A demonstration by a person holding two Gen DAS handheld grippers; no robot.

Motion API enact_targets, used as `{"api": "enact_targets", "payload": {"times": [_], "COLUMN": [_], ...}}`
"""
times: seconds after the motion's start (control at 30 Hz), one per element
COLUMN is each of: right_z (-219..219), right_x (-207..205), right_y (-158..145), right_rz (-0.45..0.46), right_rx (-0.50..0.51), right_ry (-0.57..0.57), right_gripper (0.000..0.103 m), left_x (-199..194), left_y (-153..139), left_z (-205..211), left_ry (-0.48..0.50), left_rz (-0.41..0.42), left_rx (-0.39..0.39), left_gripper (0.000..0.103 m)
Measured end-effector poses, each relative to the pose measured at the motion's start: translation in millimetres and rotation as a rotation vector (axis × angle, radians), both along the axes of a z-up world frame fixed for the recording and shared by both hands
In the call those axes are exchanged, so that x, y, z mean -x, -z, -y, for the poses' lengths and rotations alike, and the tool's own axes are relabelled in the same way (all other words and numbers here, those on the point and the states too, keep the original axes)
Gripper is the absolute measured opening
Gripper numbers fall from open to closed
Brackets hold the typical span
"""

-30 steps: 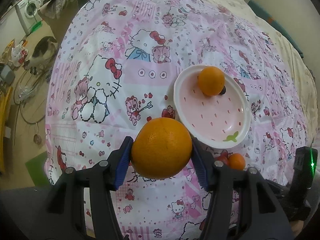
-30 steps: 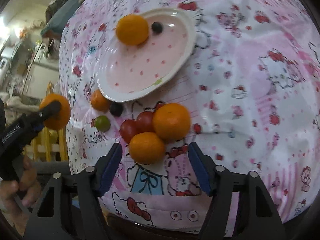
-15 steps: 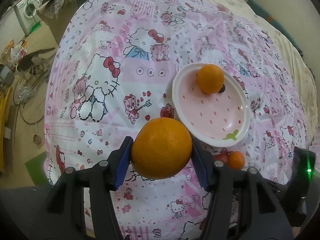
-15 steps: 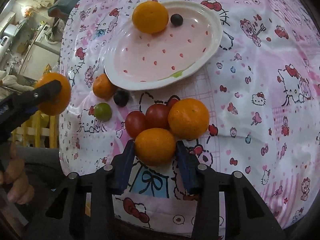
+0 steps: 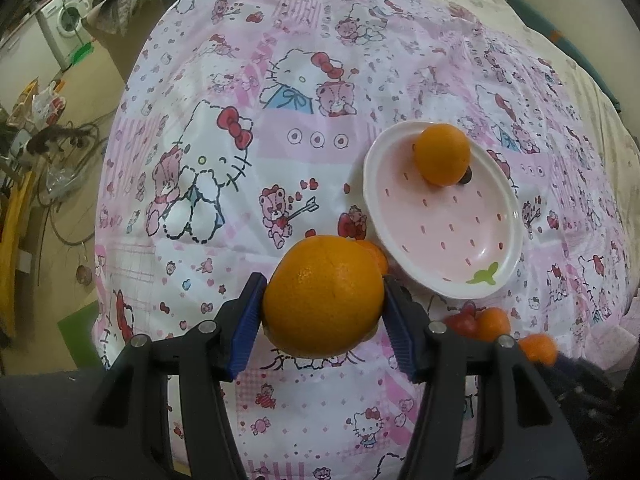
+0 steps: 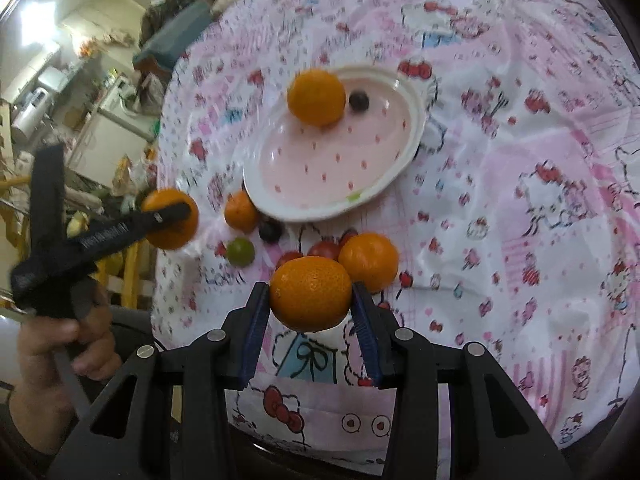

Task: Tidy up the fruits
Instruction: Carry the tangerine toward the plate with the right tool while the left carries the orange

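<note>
My left gripper [image 5: 323,298] is shut on a large orange [image 5: 323,295], held above the cloth near the pink plate [image 5: 460,264]; it also shows in the right wrist view [image 6: 170,218]. My right gripper [image 6: 310,294] is shut on a smaller orange [image 6: 310,293], lifted off the cloth. The plate [image 6: 320,204] holds one orange [image 6: 316,97] and a dark berry [image 6: 359,101]. Loose on the cloth by the plate lie an orange [image 6: 370,256], red tomatoes [image 6: 322,250], a small orange [image 6: 241,212], a dark berry [image 6: 270,230] and a green fruit [image 6: 241,252].
The fruit lies on a pink Hello Kitty cloth [image 5: 224,168] over a rounded surface whose left edge drops to the floor. A washing machine [image 5: 66,24] and floor clutter stand at the left. A hand [image 6: 60,344] grips the left tool.
My right gripper has closed on the nearest orange and lifted it from the pile. My left gripper has moved a little toward the plate with its orange.
</note>
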State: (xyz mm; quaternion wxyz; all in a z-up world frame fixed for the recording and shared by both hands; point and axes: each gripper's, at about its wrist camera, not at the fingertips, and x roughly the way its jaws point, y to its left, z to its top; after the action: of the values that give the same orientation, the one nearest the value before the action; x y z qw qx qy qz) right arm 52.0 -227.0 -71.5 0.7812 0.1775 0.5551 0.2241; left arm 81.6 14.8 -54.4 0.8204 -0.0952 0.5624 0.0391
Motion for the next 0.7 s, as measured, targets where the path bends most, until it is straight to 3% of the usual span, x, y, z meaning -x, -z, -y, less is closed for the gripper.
{"api": "enact_targets", "payload": {"times": [0.33,0.7], "right_z": [21,30], "right_x": [-12,-40], "right_y": [-24,-48], "right_rz": [0.075,0.138], "right_rx": [-0.068,-0.059], "right_ry": [0.074,0.091], "right_gripper": [0.043,0.043], "left_x": [-1,-1], "left_y": [0,-8], "left_z": [4,-3], "left_ry": [0.008,-0.006], "left_rz": [0.007,0.04], "left_rx": [-0.017,-0.015], "left_gripper": [0.053,0.053]}}
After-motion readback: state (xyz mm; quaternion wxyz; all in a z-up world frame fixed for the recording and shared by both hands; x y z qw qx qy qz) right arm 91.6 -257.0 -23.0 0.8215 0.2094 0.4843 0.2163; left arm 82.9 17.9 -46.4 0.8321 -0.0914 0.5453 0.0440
